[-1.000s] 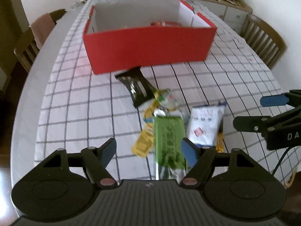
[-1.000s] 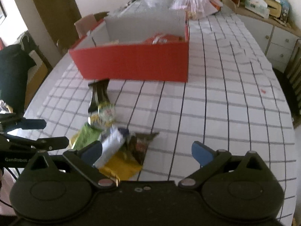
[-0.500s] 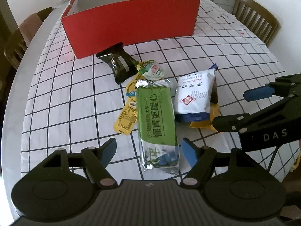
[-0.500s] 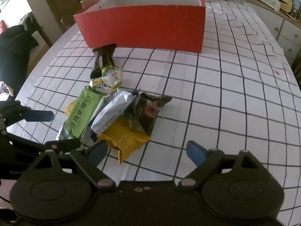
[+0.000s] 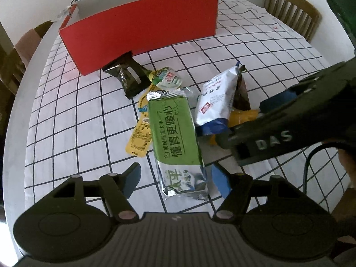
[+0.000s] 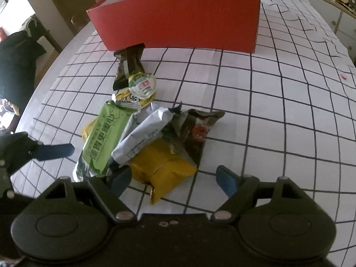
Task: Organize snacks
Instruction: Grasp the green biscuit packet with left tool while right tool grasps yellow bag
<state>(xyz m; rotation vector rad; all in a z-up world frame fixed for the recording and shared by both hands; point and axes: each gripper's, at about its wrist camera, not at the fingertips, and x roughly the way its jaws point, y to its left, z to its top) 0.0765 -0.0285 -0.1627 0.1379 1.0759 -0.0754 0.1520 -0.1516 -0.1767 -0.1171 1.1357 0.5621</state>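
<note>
I have both grippers low over the snack pile on the checked tablecloth (image 5: 73, 115). My left gripper (image 5: 175, 179) straddles the near end of the green packet (image 5: 175, 133): its jaws have just been closing, yet the blue pads stand clear on either side of the foil end, not pressing it, so they are still spread. My right gripper (image 6: 173, 181) has also just been narrowing, with the near corner of the yellow packet (image 6: 162, 169) between its pads; I see a gap at the right pad, while the left pad sits close against the pile, so I read it as parted and gripping nothing. From the right wrist view, the white packet (image 6: 144, 138) leans across the pile at 11 o'clock from the yellow one, with the dark crinkled packet (image 6: 195, 131) at 1 o'clock. From the green packet in the left view, the small round jelly cup (image 5: 168, 80) lies at 12 o'clock, the dark brown wrapper (image 5: 129, 77) at 11 o'clock touching the red box (image 5: 142, 29), and a flat yellow sachet (image 5: 140, 135) pokes out at 9 o'clock.
</note>
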